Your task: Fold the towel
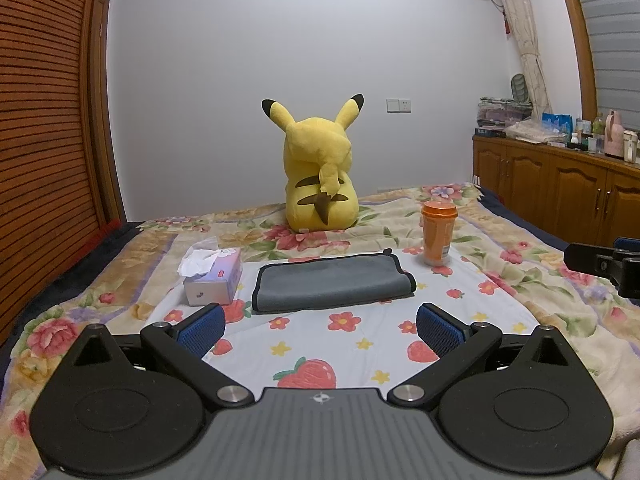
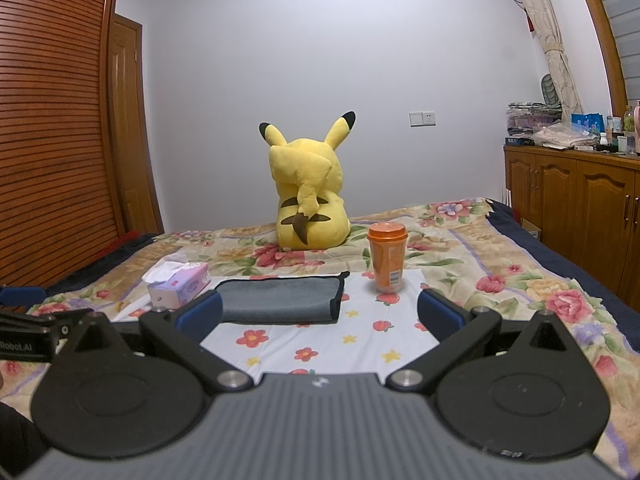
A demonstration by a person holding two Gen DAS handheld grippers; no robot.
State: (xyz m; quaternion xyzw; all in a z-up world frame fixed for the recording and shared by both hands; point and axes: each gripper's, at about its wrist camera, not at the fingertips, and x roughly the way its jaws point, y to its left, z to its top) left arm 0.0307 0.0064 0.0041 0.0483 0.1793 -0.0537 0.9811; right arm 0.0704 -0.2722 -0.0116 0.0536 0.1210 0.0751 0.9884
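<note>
A grey towel (image 1: 332,283) with a black hem lies folded flat on a white cloth printed with strawberries and flowers (image 1: 344,344), on the bed. It also shows in the right wrist view (image 2: 280,300). My left gripper (image 1: 320,330) is open and empty, held short of the towel's near edge. My right gripper (image 2: 320,312) is open and empty, to the right of the left one, with its left fingertip (image 2: 200,312) in front of the towel's near left edge.
A tissue box (image 1: 214,280) stands left of the towel, an orange lidded cup (image 1: 438,236) at its right. A yellow plush toy (image 1: 320,172) sits behind. A wooden wardrobe (image 1: 44,140) is at left, a cluttered wooden cabinet (image 1: 560,188) at right.
</note>
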